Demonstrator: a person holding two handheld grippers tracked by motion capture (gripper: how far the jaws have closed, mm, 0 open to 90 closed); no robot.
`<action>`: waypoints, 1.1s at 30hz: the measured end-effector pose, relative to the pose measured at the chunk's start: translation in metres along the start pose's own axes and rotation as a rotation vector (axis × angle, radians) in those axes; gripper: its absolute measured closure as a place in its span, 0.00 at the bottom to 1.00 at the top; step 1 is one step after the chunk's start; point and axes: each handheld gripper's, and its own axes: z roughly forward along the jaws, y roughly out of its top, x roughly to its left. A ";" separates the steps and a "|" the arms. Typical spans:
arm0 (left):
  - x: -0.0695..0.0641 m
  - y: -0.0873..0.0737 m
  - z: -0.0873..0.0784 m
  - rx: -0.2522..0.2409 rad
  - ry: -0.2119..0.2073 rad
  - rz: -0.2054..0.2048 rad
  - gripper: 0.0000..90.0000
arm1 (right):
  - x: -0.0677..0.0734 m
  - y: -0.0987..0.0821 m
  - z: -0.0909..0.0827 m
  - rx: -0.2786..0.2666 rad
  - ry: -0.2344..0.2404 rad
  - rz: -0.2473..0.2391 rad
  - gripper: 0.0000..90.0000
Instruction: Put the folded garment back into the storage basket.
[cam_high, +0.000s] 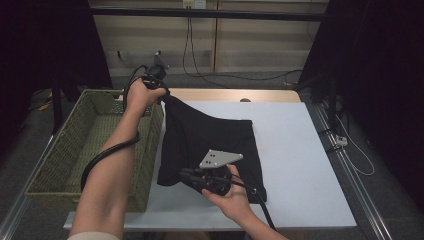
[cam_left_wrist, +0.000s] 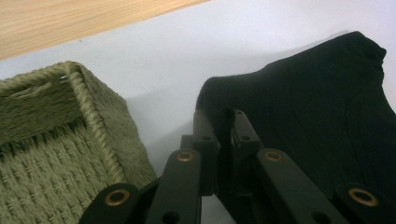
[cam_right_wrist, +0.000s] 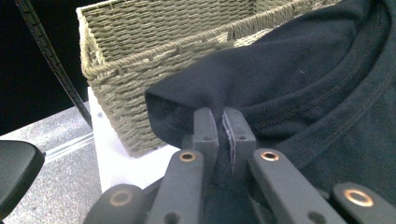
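Observation:
A folded black garment (cam_high: 210, 142) lies on the white table top (cam_high: 290, 150), its far left corner lifted. My left gripper (cam_high: 162, 94) is shut on that raised corner beside the basket; in the left gripper view the black cloth (cam_left_wrist: 317, 107) is pinched between the closed jaws of this gripper (cam_left_wrist: 222, 122). My right gripper (cam_high: 186, 175) is shut on the garment's near left edge, low over the table. In the right gripper view the dark cloth (cam_right_wrist: 299, 88) bunches between the two fingers (cam_right_wrist: 205, 122), with the gripper (cam_right_wrist: 221, 120) pointing toward the basket.
A woven green basket (cam_high: 85, 150) stands just left of the table, its rim (cam_right_wrist: 154, 51) close to the garment and its corner (cam_left_wrist: 70, 70) near my left gripper. A wooden strip (cam_high: 235, 95) runs along the table's far edge. Cables hang on the back wall (cam_high: 200, 60).

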 end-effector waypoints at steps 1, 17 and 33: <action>0.001 0.000 -0.001 0.003 0.003 0.002 0.94 | 0.001 0.001 0.001 -0.002 0.003 0.001 0.96; 0.007 -0.001 -0.011 -0.006 0.012 -0.003 0.94 | 0.003 0.008 0.008 -0.006 0.017 -0.005 0.96; 0.012 0.001 -0.023 -0.009 0.043 0.001 0.94 | 0.006 0.016 0.014 -0.013 0.024 -0.018 0.96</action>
